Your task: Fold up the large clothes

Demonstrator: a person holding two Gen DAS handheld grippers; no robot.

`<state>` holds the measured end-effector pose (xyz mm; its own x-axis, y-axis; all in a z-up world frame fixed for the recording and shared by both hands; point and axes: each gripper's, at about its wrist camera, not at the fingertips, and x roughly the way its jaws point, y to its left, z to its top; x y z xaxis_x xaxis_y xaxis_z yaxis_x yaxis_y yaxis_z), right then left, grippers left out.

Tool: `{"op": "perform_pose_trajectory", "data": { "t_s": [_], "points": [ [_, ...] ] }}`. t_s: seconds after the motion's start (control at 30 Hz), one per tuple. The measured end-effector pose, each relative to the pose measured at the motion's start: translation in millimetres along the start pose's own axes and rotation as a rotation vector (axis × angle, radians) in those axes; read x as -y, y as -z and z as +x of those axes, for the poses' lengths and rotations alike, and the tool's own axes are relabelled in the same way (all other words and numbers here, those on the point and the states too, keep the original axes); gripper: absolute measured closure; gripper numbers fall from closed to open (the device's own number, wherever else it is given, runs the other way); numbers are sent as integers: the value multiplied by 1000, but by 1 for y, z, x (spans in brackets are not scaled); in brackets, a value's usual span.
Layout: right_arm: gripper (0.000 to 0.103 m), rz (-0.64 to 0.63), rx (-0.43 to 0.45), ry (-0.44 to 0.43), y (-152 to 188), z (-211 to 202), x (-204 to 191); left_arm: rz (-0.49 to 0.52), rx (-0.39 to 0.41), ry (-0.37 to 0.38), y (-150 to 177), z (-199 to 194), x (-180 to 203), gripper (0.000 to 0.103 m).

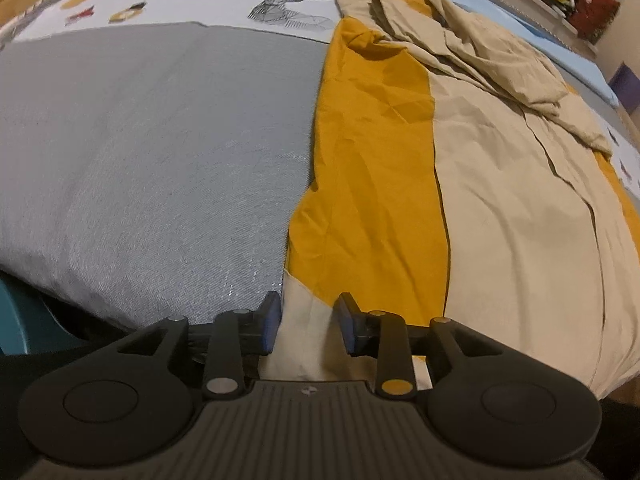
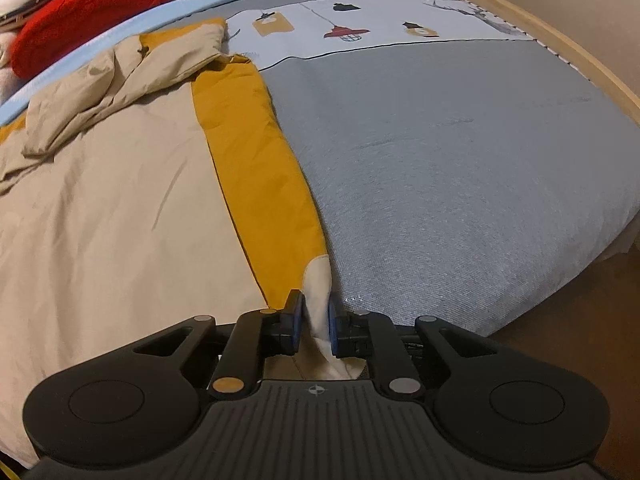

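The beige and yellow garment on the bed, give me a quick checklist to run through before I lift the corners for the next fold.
1. Right tool on the garment: ok, pale corner fabric is squeezed between its blue pads.
2. Left tool on the garment: not ok, the pale corner lies between the pads but they stand apart from it.
3. Body of the garment lying flat: ok, only light wrinkles.
4. Far end smoothed: not ok, the hood is bunched up.
5. Grey bedcover beside the garment free for folding: ok.
6. Both corners level with each other: cannot tell.
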<state>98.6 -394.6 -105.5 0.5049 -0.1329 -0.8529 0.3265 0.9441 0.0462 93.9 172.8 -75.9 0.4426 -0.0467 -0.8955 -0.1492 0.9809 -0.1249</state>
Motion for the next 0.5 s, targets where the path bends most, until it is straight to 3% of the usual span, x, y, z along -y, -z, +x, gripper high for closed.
{"op": "perform_pose_trajectory", "data": {
  "t_s": [0.03,0.07,0.3,0.5],
  "points": [
    [90,-10,2,2,0,0,-2,14,6,-1,1,-2,1,93],
    [92,-22,7,4,1,-1,-4,22,14,6,1,-3,2,96],
    [101,-8,82,-28,-6,-27,-7,76,101,29,-3,-38,13,98],
    [103,-78,252,-152,-19,-93,-16,167,242,155,-20,-113,19,101]
  ]
}}
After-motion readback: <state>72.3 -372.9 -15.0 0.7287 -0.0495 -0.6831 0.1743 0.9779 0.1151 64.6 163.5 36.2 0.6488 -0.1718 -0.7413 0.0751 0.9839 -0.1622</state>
